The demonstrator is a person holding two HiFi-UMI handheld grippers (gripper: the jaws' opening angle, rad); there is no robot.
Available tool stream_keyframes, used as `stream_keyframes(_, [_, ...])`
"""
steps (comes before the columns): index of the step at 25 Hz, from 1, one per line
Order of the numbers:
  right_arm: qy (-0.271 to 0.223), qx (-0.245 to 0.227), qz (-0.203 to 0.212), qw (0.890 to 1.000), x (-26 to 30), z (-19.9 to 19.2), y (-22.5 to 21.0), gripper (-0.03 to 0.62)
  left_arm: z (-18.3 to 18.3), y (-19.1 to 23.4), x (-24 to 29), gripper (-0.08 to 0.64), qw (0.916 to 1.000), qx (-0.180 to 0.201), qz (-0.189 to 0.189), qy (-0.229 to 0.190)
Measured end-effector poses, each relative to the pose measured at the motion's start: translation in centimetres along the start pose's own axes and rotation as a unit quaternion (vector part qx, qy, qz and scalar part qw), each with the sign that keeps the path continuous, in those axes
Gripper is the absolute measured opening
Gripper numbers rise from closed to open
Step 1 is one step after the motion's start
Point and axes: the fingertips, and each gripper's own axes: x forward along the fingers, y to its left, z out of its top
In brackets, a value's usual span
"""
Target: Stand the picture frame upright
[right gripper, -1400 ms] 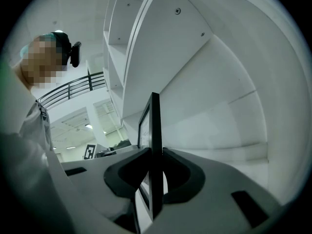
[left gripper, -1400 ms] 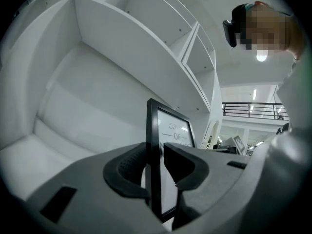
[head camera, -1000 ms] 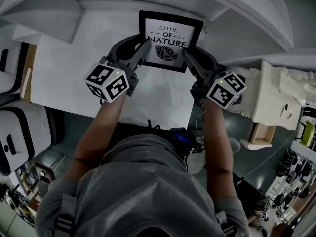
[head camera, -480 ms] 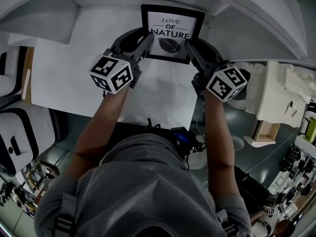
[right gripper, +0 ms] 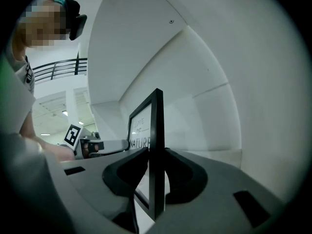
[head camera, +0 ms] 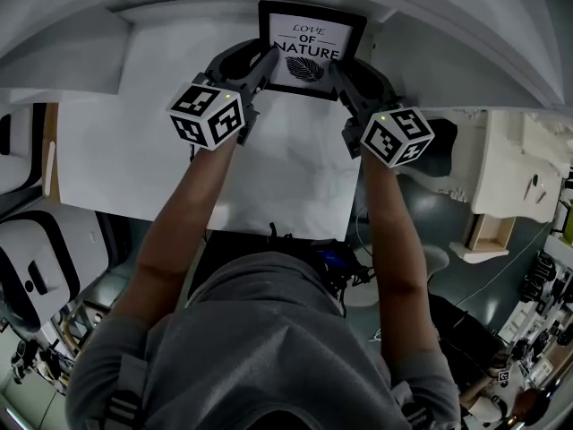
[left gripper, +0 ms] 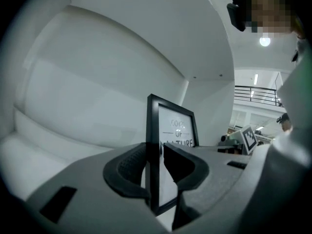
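The left tongs (head camera: 265,63) clamp the picture frame (head camera: 312,47) by its left edge, part-open; the right tongs (head camera: 339,70) (jaws just eased wider) pinch its right edge. The frame stands upright between them.

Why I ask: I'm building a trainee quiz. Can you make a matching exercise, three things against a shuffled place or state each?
Things:
1. black rectangular picture frame with a leaf print
2. left gripper
3. white tabletop

Places or states:
A. flat, underneath the frame
B. held upright
C. shut on a side edge of the frame

Pairs: 1-B, 2-C, 3-A
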Motion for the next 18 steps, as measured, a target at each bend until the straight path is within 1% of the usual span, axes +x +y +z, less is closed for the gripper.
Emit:
stream_keyframes(6, [-0.003, -0.013, -0.04, 0.999, 1.0, -0.7, -2.2, 0.11, -0.6, 1.3, 2.6, 0.108, 0.9999, 0.011, 0.002, 0.009])
stream_keyframes(10, [0.0, -0.018, -0.081, 0.997, 1.7, -1.4, -3.9, 0.112, -0.7, 2.1, 4.1, 0.109, 0.9999, 0.011, 0.011, 0.003])
stream_keyframes(13, [-0.005, -0.017, -0.092, 0.996, 2.3, -1.5, -4.8, 0.111, -0.4, 2.5, 5.1, 0.109, 0.9996, 0.023, 0.017, -0.004])
stream_keyframes(16, [-0.008, -0.017, -0.111, 0.994, 2.7, -1.7, -5.7, 0.112, -0.6, 3.0, 5.9, 0.109, 0.9995, 0.026, 0.02, 0.001])
stream_keyframes(18, [-0.006, -0.017, -0.125, 0.992, 3.2, -1.8, -6.2, 0.112, -0.9, 3.4, 6.4, 0.109, 0.9991, 0.031, 0.03, 0.003])
